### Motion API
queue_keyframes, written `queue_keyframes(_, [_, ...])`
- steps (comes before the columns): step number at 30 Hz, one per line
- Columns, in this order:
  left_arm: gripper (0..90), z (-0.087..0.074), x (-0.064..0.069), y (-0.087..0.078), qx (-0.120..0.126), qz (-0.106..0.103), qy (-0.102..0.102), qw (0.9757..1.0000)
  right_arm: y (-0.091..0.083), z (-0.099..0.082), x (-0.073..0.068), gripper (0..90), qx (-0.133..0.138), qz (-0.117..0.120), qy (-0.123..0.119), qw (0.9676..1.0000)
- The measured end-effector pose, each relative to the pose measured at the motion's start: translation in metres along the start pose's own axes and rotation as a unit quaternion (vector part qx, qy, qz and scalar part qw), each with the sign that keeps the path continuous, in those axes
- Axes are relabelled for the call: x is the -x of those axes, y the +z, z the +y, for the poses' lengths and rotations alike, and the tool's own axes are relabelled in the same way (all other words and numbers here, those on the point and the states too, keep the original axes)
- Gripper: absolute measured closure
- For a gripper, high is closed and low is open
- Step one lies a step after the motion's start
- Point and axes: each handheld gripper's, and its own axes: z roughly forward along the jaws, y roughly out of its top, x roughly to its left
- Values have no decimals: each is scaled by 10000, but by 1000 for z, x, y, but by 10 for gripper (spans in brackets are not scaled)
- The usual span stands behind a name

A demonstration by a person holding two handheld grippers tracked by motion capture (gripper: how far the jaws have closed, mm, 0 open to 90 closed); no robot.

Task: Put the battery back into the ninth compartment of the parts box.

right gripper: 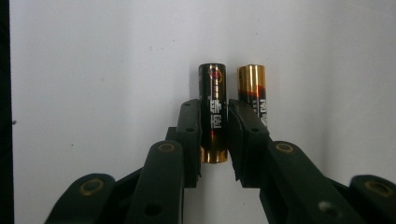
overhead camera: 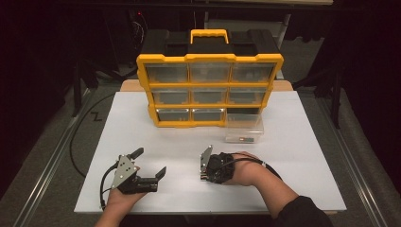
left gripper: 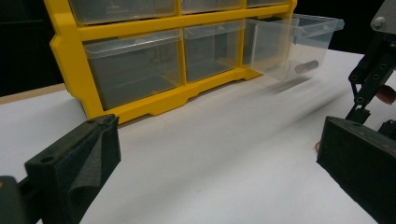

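In the right gripper view a black-and-gold battery [right gripper: 214, 93] lies on the white table, and my right gripper [right gripper: 214, 112] has its pads pressed against both of its sides. A second, copper-topped battery [right gripper: 252, 81] lies parallel just to the right, partly behind the right jaw. From above, the right gripper [overhead camera: 208, 170] points down at the table's front centre. My left gripper [overhead camera: 149, 162] rests at the front left with its jaws wide open and nothing between them [left gripper: 217, 168].
A yellow-and-black drawer organizer [overhead camera: 209, 85] stands at the back of the white table [overhead camera: 293, 156]. Its bottom right clear drawer [overhead camera: 244, 127] is pulled out onto the table, with a small cylindrical item [left gripper: 306, 66] inside. Dark floor surrounds the table.
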Motion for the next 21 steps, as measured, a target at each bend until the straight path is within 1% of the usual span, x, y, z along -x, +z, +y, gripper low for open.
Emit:
queue_keyframes(1, [1,0,0,0,1,-1,-3,10000,0,0,-1,771,-18,0,83,10000])
queue_keyframes(2, [1,0,0,0,2,0,-3,10000,1,0,0,772,0,3,23,10000])
queue_keyframes(5, [1,0,0,0,0,-1,-1,10000,1,0,0,774,7,15,37,10000])
queue_keyframes(7, [1,0,0,0,-1,-2,0,10000,1,0,0,779,5,6,-52,10000])
queue_keyframes(13, [1,0,0,0,-9,2,-1,10000,0,0,0,785,-20,1,-82,10000])
queue_keyframes(15, [1,0,0,0,7,4,-6,10000,-1,0,1,785,11,-9,-49,10000])
queue_keyframes(16, [1,0,0,0,7,3,-5,10000,-2,0,0,786,11,1,29,10000])
queue_keyframes(18, [1,0,0,0,-13,2,1,10000,-4,-1,1,786,49,-18,-18,10000])
queue_keyframes(19, [1,0,0,0,-10,2,-2,10000,-5,-1,1,786,35,15,-42,10000])
queue_keyframes(21, [1,0,0,0,1,8,-4,10000,-6,-3,0,786,42,6,-31,10000])
